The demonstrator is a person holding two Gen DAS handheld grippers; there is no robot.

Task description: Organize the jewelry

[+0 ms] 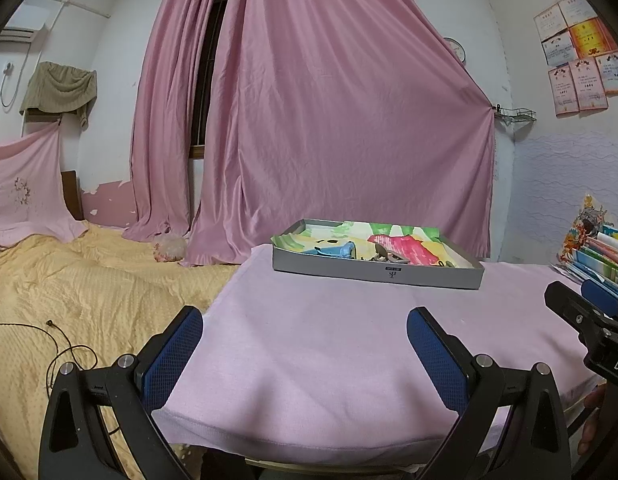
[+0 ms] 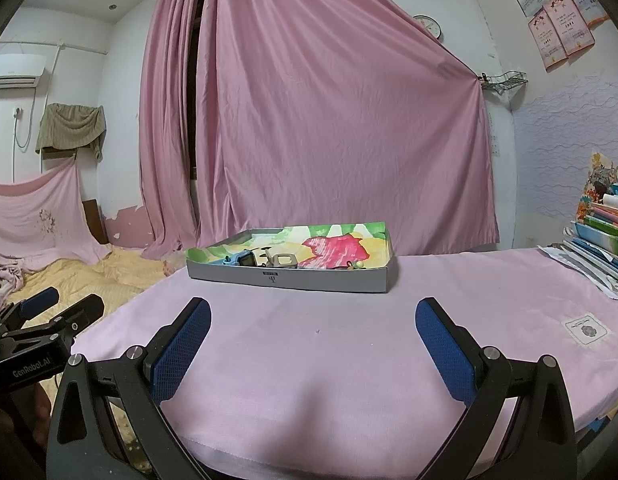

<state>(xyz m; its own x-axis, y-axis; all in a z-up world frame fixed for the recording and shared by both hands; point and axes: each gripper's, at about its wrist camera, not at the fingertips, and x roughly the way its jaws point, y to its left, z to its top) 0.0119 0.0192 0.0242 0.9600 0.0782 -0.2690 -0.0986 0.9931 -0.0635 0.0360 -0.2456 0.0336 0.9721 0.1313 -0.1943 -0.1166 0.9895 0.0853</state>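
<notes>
A shallow grey box (image 1: 377, 274) (image 2: 293, 278) lined with bright painted paper sits on the pink-covered table. Inside lie a blue watch (image 1: 337, 250) (image 2: 241, 259), a beige watch (image 2: 283, 260) and small pieces I cannot make out. My left gripper (image 1: 305, 330) hovers open over the table's near edge, well short of the box. My right gripper (image 2: 313, 320) is open too, at a similar distance from the box. Each gripper shows at the edge of the other's view: the right gripper (image 1: 589, 304) and the left gripper (image 2: 57, 306).
A stack of books (image 1: 601, 256) (image 2: 601, 236) lies on the table's right side. A bed with a yellow blanket (image 1: 89, 280) and a dark cable (image 1: 65, 344) is to the left. Pink curtains (image 1: 329, 120) hang behind. A fabric label (image 2: 587, 330) marks the cloth.
</notes>
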